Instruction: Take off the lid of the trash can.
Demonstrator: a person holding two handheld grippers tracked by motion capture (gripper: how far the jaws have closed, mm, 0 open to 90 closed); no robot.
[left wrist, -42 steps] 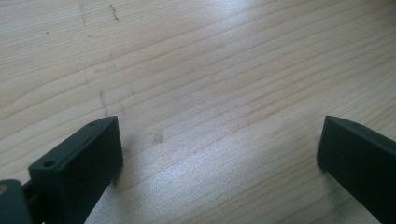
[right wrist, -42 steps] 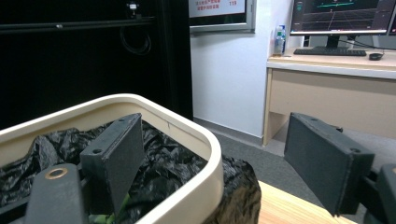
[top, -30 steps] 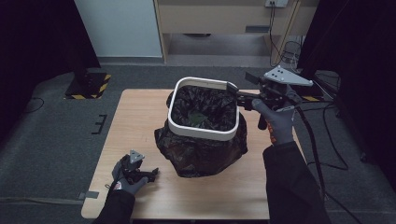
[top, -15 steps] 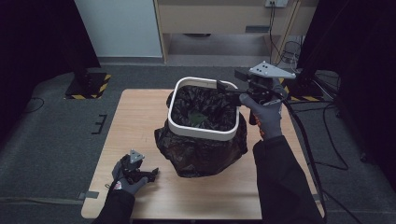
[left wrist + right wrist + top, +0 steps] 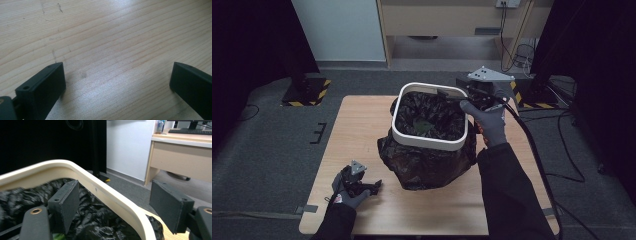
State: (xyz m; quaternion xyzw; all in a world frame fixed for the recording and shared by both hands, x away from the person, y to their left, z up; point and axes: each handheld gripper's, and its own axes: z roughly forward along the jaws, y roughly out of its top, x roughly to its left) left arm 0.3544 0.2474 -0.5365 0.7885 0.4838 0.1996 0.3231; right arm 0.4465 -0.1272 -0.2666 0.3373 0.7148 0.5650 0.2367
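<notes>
A bin with a white square rim [image 5: 432, 142] and a crumpled black bag liner [image 5: 422, 162] stands mid-table; something green [image 5: 422, 127] lies inside. My right gripper [image 5: 451, 96] is open at the rim's far right corner. In the right gripper view the rim [image 5: 107, 192] passes between the jaws of that gripper [image 5: 113, 203], one jaw over the black liner [image 5: 95, 220], the other outside. My left gripper [image 5: 373, 186] rests low on the table's near left, open, with bare wood [image 5: 112, 57] between its fingers [image 5: 42, 92].
The wooden table [image 5: 362, 125] has free surface left of and in front of the bin. A cable [image 5: 537, 165] trails from the right gripper past the table's right edge. A desk [image 5: 452, 20] and dark stands stand beyond the table on grey floor.
The right hand has carried its gripper leftward and farther back, from the bin's right side to the rim's far right corner. The left gripper has stayed put.
</notes>
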